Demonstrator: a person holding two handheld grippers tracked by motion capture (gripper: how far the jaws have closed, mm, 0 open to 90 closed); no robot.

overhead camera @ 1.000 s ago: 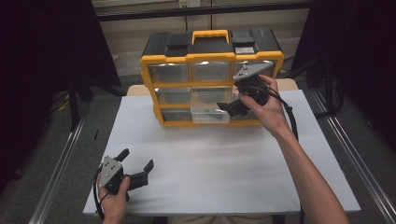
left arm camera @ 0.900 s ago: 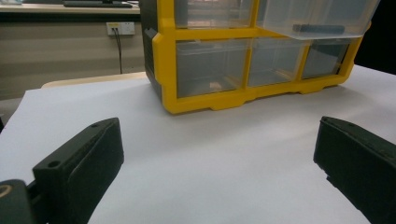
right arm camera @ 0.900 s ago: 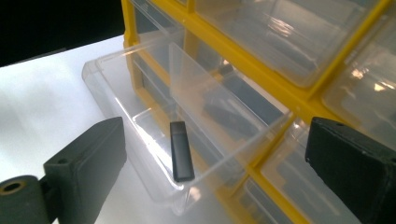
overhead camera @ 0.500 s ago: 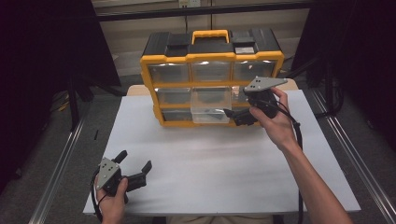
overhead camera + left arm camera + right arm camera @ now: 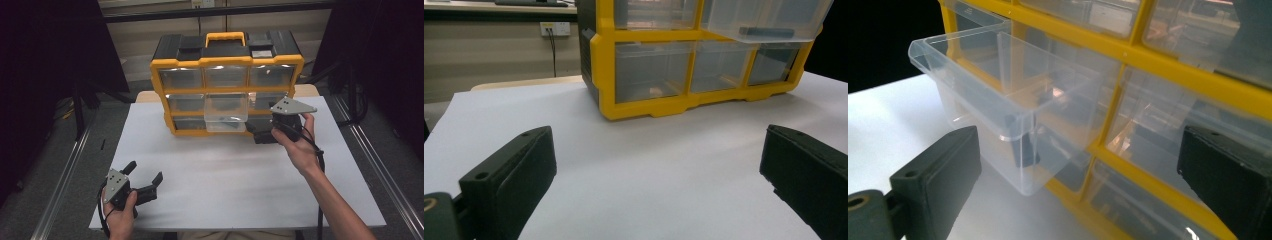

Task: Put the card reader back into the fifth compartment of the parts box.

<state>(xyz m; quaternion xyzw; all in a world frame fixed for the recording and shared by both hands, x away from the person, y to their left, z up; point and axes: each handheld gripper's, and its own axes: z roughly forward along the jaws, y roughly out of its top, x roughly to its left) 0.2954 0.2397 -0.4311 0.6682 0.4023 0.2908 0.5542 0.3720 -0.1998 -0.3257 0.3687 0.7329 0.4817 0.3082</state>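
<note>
Right gripper view: pulled-out clear drawer [image 5: 1013, 115] just ahead of right gripper [image 5: 1078, 175], jaws wide, empty.

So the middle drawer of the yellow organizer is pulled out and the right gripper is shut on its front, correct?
Not quite. The middle drawer of the yellow organizer is pulled out, but the right gripper is open beside it, gripping nothing; the right gripper view shows its jaws spread apart.

The left hand-held gripper [image 5: 145, 184] is held low near the front left corner of the tabletop, its jaws spread wide apart with nothing between them. The right hand-held gripper [image 5: 264, 134] is raised toward the far right part of the tabletop on an outstretched forearm, its grey plate uppermost, its jaws likewise parted and empty.
</note>
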